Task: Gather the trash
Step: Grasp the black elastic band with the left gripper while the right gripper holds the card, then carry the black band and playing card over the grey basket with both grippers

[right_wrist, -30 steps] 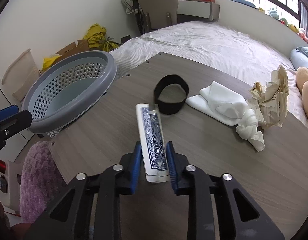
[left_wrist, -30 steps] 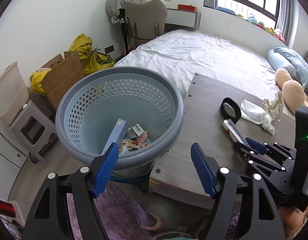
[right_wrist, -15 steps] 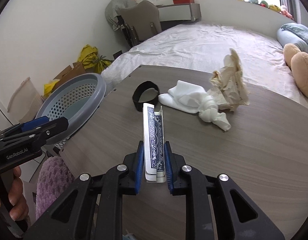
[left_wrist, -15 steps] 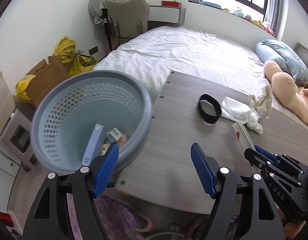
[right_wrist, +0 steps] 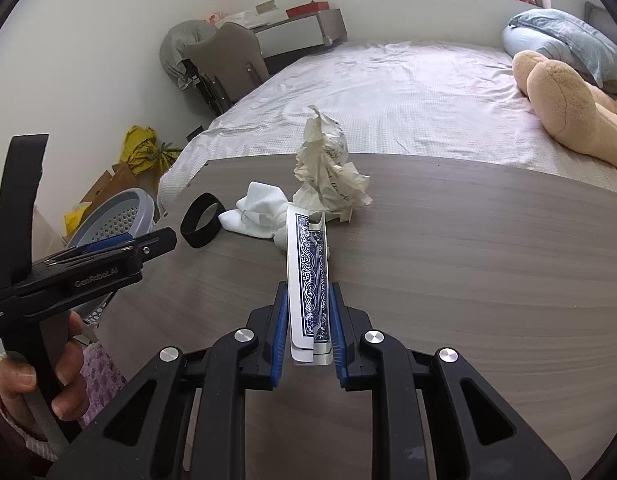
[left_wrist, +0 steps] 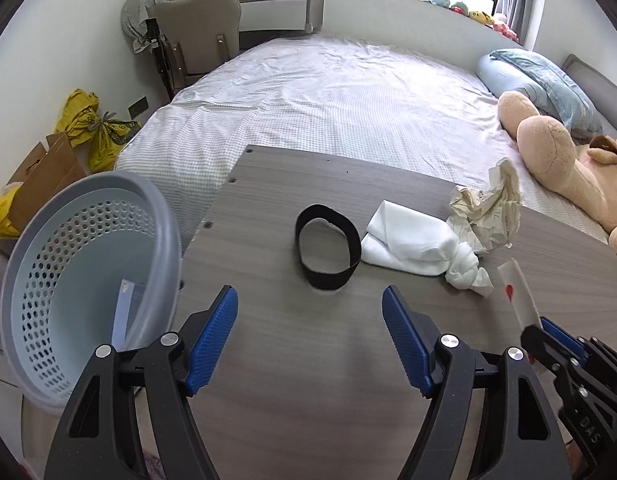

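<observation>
My right gripper [right_wrist: 308, 320] is shut on a blue-patterned playing-card box [right_wrist: 308, 272], held above the grey wooden table [right_wrist: 468, 260]; the box also shows in the left wrist view [left_wrist: 516, 296]. My left gripper [left_wrist: 310, 336] is open and empty over the table, facing a black band [left_wrist: 327, 253], a white cloth [left_wrist: 412, 246] and a crumpled paper [left_wrist: 488, 208]. In the right wrist view the band [right_wrist: 200, 220], cloth [right_wrist: 256, 216] and paper [right_wrist: 328, 172] lie ahead of the box. A grey-blue perforated basket [left_wrist: 68, 280] with trash stands left of the table.
A bed [left_wrist: 328, 100] lies beyond the table, with a plush bear [left_wrist: 560, 160] and pillow [left_wrist: 548, 76]. A chair [left_wrist: 200, 36], yellow bags [left_wrist: 96, 128] and a cardboard box [left_wrist: 44, 176] stand along the left wall.
Both grippers have swung right, from the basket towards the table's trash. The right gripper lifted the card box and keeps hold of it. The left stays open.
</observation>
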A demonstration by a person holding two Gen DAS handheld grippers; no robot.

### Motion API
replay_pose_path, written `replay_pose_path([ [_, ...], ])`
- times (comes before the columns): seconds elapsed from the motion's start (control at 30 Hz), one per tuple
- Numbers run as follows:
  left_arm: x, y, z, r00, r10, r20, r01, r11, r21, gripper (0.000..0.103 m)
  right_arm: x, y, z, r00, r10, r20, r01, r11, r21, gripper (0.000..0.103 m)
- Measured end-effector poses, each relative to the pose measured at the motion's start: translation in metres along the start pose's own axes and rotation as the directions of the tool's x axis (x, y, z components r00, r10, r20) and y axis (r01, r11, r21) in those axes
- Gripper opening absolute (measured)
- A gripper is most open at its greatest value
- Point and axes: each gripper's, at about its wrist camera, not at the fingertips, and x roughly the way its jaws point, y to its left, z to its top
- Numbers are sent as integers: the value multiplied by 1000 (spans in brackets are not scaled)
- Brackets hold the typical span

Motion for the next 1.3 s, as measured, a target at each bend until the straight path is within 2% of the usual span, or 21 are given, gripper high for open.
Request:
replay_pose_path([
  [0.33, 45, -2, 14, 999, 17, -51, -18, 1000, -18, 71, 7, -16, 5, 1000, 18, 1, -18, 999, 33, 20],
  [0.5, 55, -4, 17, 999, 21, -46, -22, 1000, -18, 71, 10, -19, 6, 1000, 26, -2, -26, 999, 39, 20],
  [0.53, 56, -5, 18, 999, 19, -46, -20, 1000, -18, 69, 11, -19, 6, 1000, 28, -3, -27, 999, 40, 20],
  [0.6, 58, -5, 19, 999, 15, -48, -16, 1000, -12, 57, 12, -20, 6, 1000, 28, -5, -28, 999, 42, 20],
  [0.77, 54, -2, 19, 999, -9, -46, 9, 1000, -6, 11, 13, -18, 6, 999, 32, -4, -31, 999, 41, 20],
  [0.83, 51, 2, 17, 999, -16, -48, 15, 1000, -14, 6, 13, -15, 6, 999, 34, -7, -34, 999, 36, 20],
  [1.3, -15, 24, -12, 1000, 17, 20, -17, 999, -33, 6, 8, 15, 1, 997, 78, -16, -79, 997, -21, 20],
])
